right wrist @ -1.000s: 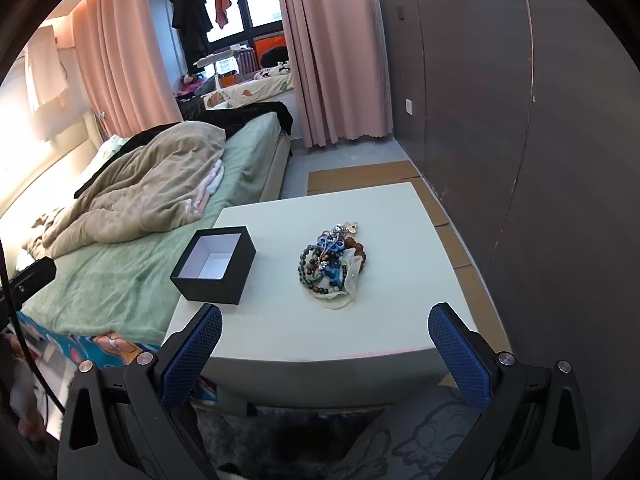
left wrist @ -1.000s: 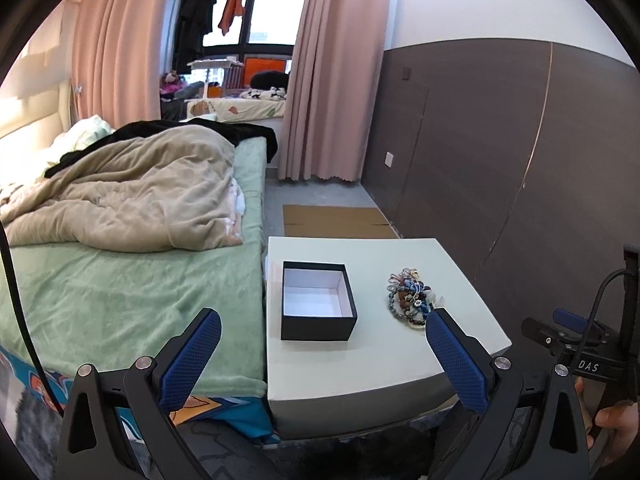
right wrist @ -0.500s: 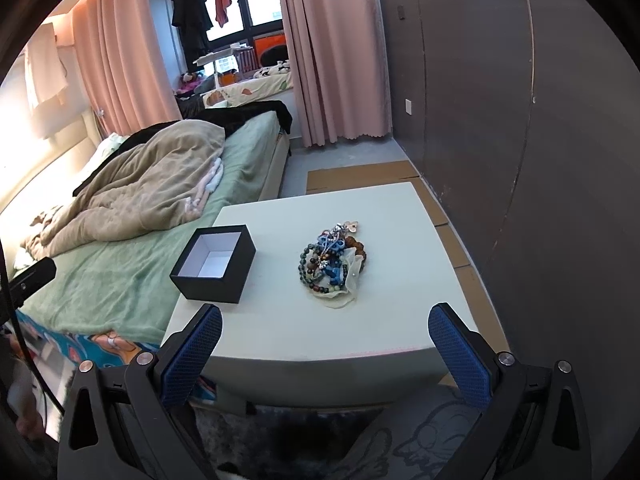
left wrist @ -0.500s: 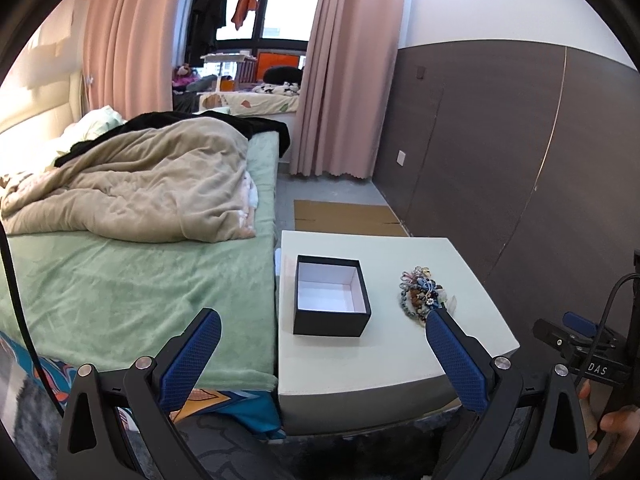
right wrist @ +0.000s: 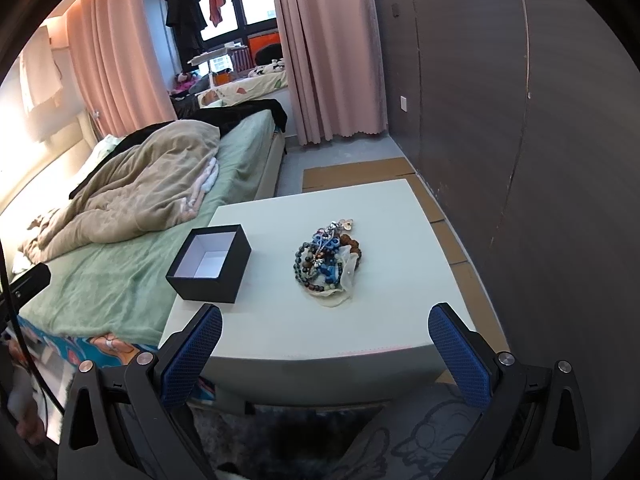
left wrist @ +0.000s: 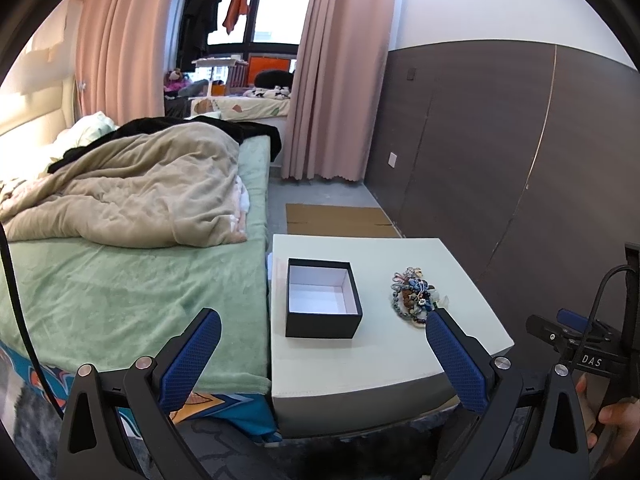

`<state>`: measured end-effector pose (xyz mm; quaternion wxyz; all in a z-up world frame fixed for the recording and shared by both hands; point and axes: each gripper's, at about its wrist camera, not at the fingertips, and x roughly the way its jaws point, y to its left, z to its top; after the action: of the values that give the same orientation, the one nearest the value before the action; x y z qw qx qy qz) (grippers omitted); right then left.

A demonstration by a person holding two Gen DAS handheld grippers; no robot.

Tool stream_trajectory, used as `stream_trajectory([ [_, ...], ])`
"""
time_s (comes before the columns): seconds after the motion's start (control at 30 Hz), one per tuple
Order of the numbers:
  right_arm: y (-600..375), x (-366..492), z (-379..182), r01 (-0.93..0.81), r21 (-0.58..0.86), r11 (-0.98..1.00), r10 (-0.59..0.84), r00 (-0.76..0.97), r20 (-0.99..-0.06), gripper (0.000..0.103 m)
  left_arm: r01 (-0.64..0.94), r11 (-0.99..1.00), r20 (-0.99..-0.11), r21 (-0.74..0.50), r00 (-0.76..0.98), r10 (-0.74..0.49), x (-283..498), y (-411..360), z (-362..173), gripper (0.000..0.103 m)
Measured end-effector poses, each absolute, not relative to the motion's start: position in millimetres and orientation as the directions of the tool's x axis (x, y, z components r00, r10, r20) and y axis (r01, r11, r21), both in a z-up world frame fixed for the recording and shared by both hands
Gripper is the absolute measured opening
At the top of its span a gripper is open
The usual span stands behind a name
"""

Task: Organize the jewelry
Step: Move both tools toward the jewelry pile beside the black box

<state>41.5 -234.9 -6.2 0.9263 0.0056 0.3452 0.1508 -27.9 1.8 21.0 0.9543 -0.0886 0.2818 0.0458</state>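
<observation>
**Fingers spread wide over a bedside table**

Our blue-padded fingers [left wrist: 188, 356] stand far apart on both tools, holding nothing: the left gripper [left wrist: 322, 354] and the right gripper [right wrist: 326, 350] hover short of the white table [right wrist: 384, 320]. On it, a tangled pile of beaded jewelry [right wrist: 326, 262] lies on a scrap of pale cloth, just beside an open black box [right wrist: 210, 262] with a white lining. A bed [left wrist: 120, 280] with a beige quilt flanks the table.
</observation>
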Motion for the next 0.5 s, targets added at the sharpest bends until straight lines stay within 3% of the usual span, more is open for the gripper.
stream_trajectory([
  [0.5,-241.7,42.1,0.5,-0.273,0.128,0.953,0.291,0.725,-0.625,0.103,-0.125,0.983,-0.542,-0.137,0.84,0.031,-28.2,-0.9,22.2,0.102],
])
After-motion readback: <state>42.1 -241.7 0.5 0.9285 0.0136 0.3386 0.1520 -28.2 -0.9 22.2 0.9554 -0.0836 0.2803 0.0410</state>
